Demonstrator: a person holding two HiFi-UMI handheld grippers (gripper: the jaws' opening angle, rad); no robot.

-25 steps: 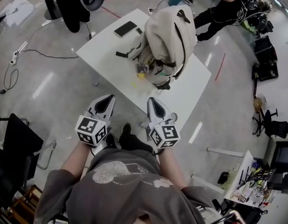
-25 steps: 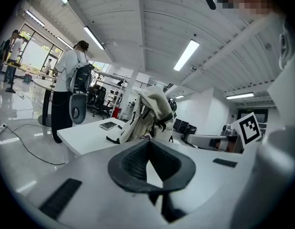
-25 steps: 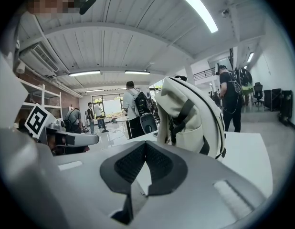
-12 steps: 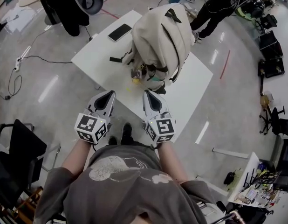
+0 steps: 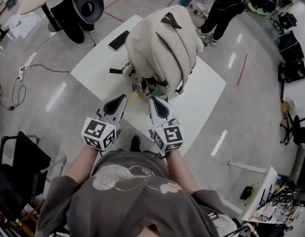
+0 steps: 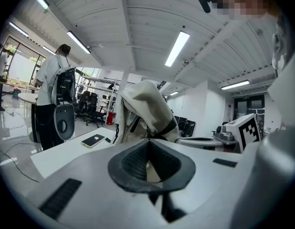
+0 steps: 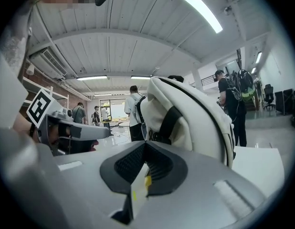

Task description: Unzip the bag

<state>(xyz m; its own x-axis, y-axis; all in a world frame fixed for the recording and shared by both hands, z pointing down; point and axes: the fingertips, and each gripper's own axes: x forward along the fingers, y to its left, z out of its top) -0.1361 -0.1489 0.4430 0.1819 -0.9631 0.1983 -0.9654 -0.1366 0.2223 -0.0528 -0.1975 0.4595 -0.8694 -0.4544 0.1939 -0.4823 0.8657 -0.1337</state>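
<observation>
A cream backpack [image 5: 165, 46] with black straps stands upright on the white table [image 5: 93, 65]; it fills the middle of the left gripper view [image 6: 146, 112] and the right gripper view [image 7: 190, 118]. My left gripper [image 5: 122, 99] is shut and empty, short of the bag's near lower side. Beside it my right gripper [image 5: 153, 101] is shut and empty too, pointing at the bag's base. Neither touches the bag. A small yellow tag [image 5: 137, 94] lies on the table between them and the bag.
A black phone [image 5: 118, 40] lies on the table's far left part. People with backpacks stand beyond the table at the far left [image 5: 68, 6] and far right [image 5: 226, 4]. A black chair [image 5: 17, 167] is at my left. Cables run over the floor [image 5: 39, 65].
Both grippers have moved forward toward the bag, from over the floor to the table's near edge. Their jaws stayed shut. The bag has not moved on the table.
</observation>
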